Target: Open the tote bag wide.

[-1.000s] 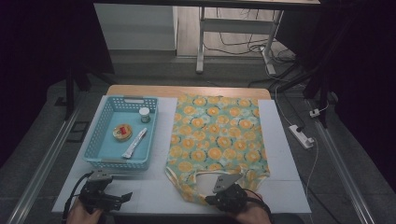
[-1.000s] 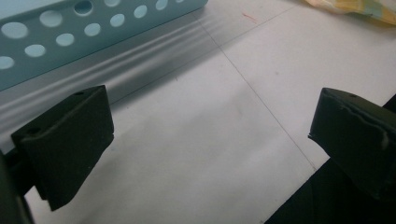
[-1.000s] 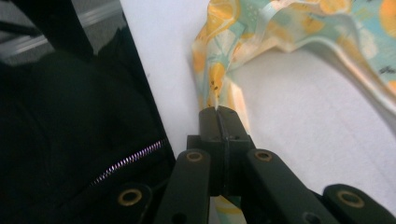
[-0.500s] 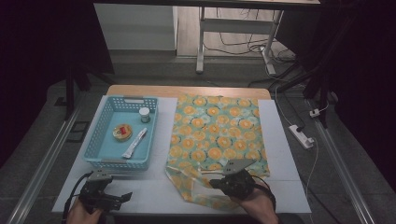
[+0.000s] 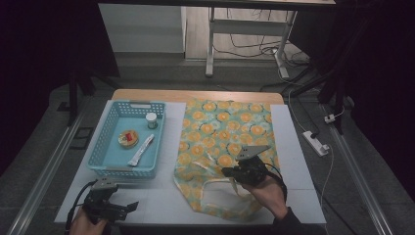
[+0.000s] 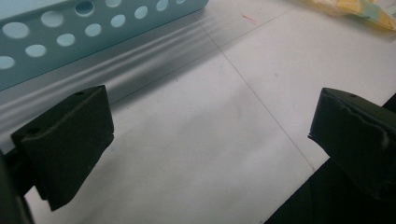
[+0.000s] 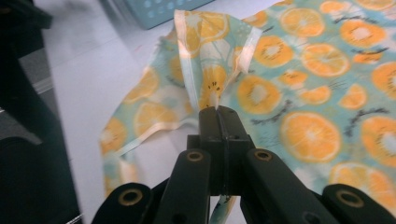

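A teal cloth printed with orange slices (image 5: 225, 132) lies spread over the white table top (image 5: 161, 205), its near end folded and lifted. My right gripper (image 5: 226, 171) is shut on a pinched-up fold of this cloth (image 7: 210, 70) and holds it above the table. In the right gripper view the jaws meet tightly, and the fabric rises out from between them. Down at the near left corner my left gripper (image 5: 133, 207) rests low over the table, open, and its two black pads (image 6: 70, 140) stand wide apart over bare white surface.
A light blue perforated basket (image 5: 103, 156) stands left of the cloth, holding a small white jar (image 5: 151, 120), a round red-and-yellow item (image 5: 128, 138) and a white tube (image 5: 141, 151). The table's wooden far edge (image 5: 147, 94) and a power strip (image 5: 315, 143) on the floor lie beyond.
My right gripper has carried the pinched cloth up and away from the near edge, towards the middle of the cloth, folding the near end over. The left gripper has stayed put.
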